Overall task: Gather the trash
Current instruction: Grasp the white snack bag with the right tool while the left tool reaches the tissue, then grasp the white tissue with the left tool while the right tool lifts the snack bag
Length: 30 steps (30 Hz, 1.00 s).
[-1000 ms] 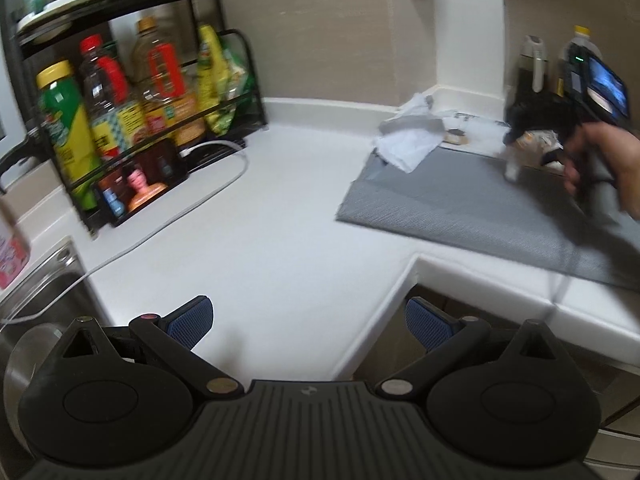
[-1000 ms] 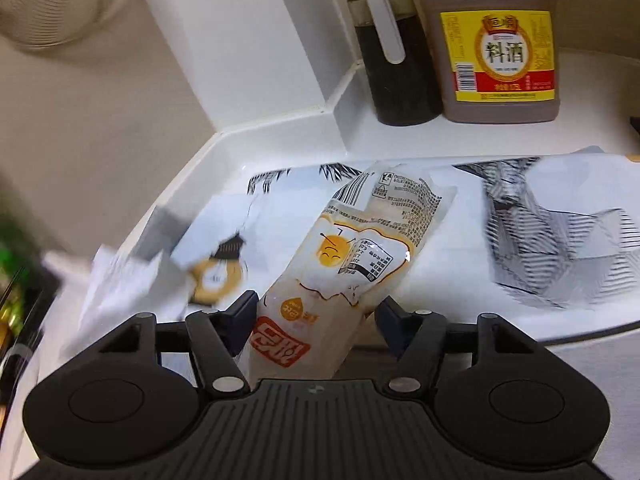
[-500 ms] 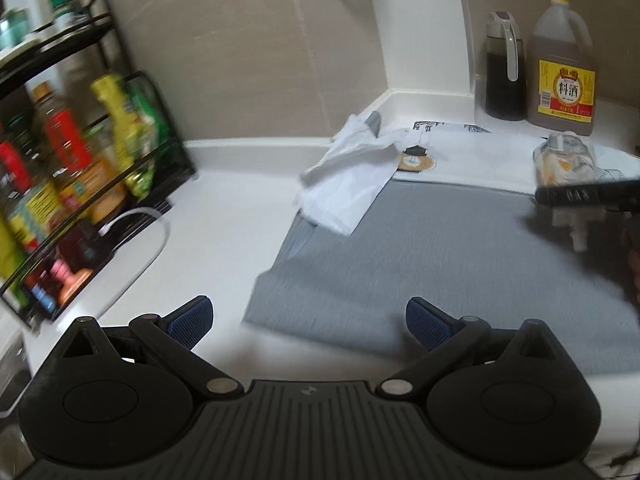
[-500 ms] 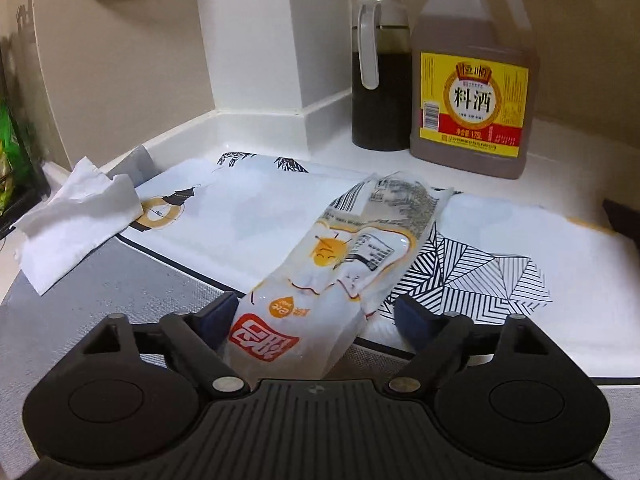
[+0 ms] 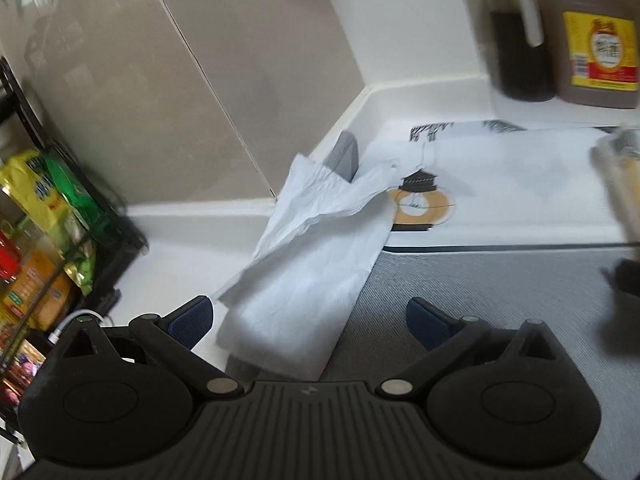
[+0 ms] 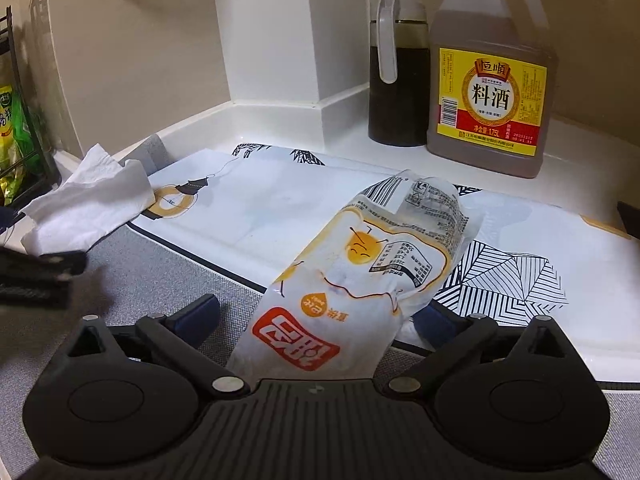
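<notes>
While the left tool [image 5: 308,318] stands spread, a crumpled white tissue [image 5: 312,264] lies between its fingers, overlapping the grey mat [image 5: 500,292] on the desk [image 5: 188,252]; contact cannot be told. From the right wrist, the right tool [image 6: 316,316], its jaws having just been opening, stands wide around a food wrapper [image 6: 360,276] resting partly on that mat. Behind the mat stands a jug [image 6: 490,72] labelled 料酒, 1.75L.

A home kitchen: a white countertop [image 6: 280,128] meets beige wall tiles [image 5: 120,80] in a corner, where a large jug of cooking wine [image 6: 490,80] and a dark sauce dispenser [image 6: 396,76] stand, with a black rack of condiment packets [image 5: 44,216] alongside.
</notes>
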Each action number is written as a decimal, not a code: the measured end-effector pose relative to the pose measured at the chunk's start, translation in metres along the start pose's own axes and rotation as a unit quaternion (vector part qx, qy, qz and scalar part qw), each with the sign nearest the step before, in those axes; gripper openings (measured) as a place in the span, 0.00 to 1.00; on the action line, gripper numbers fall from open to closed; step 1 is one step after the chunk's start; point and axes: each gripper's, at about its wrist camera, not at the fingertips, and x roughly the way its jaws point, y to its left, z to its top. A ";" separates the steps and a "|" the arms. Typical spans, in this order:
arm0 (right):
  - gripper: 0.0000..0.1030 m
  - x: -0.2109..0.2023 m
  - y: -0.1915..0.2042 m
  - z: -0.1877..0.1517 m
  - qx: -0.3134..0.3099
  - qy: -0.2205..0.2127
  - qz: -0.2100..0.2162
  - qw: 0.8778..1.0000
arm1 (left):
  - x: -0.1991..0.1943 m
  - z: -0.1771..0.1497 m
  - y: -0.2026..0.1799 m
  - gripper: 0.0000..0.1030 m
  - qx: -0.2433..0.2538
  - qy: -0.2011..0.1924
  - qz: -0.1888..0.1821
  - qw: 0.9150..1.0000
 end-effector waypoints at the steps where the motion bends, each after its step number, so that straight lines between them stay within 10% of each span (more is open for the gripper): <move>1: 1.00 0.000 0.000 0.000 -0.001 0.000 -0.001 1.000 | 0.006 0.001 0.000 1.00 -0.004 0.006 0.000 1.000; 30: 1.00 0.006 0.009 0.002 -0.031 0.011 -0.026 0.999 | 0.022 0.001 0.001 1.00 -0.026 -0.017 0.015 0.999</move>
